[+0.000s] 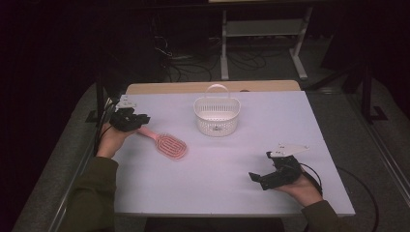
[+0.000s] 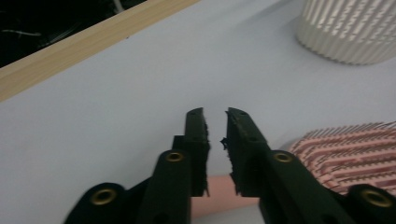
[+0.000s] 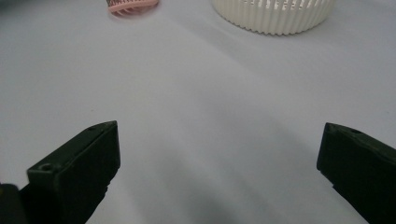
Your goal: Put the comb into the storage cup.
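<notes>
Table (image 1: 251,159): flat, pale lavender-white top, matte, with a light wooden strip (image 1: 212,87) along the far edge. Room beyond is dark; cables lie on the floor near the legs of a white metal frame (image 1: 225,43).

Pink hairbrush (image 1: 167,143) lies flat on the left part of the table, handle pointing to the left edge, oval vented head with ridged rows toward the middle. Smooth plastic look.

White plastic basket (image 1: 216,116) stands upright behind the middle of the table, slotted ribbed walls, thin arched handle raised. Well apart from the brush head, nothing between them.

Left gripper (image 1: 140,121), held in a hand with an olive sleeve, sits at the brush handle. In the left gripper view its black jaws stand narrow, the pink handle (image 2: 219,189) between them low down, pads closed on it.

Right gripper (image 1: 258,179) rests near the table's near right corner, jaws spread wide, only bare tabletop between them.
</notes>
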The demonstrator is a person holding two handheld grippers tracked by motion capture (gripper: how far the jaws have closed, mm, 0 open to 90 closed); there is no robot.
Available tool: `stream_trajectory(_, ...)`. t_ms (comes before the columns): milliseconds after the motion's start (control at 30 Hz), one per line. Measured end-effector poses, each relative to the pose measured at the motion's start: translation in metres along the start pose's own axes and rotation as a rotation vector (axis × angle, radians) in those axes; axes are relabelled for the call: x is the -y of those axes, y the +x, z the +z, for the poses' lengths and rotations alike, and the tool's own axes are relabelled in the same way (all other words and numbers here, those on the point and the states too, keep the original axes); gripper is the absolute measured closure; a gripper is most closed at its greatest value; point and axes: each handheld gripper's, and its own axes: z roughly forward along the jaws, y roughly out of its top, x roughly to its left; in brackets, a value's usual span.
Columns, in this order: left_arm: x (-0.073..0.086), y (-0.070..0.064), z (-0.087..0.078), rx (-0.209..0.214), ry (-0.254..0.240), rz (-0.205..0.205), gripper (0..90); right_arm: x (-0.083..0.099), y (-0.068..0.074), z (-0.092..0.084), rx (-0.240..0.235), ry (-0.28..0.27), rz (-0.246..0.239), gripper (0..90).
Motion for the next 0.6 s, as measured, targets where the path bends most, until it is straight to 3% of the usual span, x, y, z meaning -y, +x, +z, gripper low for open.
stream_trajectory(133,0.001,0.006,0.001,-0.021,0.013,-0.011,90.0,0.000,0.000,0.000,0.001,-0.002,0.000,0.0)
stream_trajectory(600,0.010,0.023,0.015,-0.069,0.079,-0.044,90.0,0.000,0.000,0.000,0.000,-0.002,0.000,0.0)
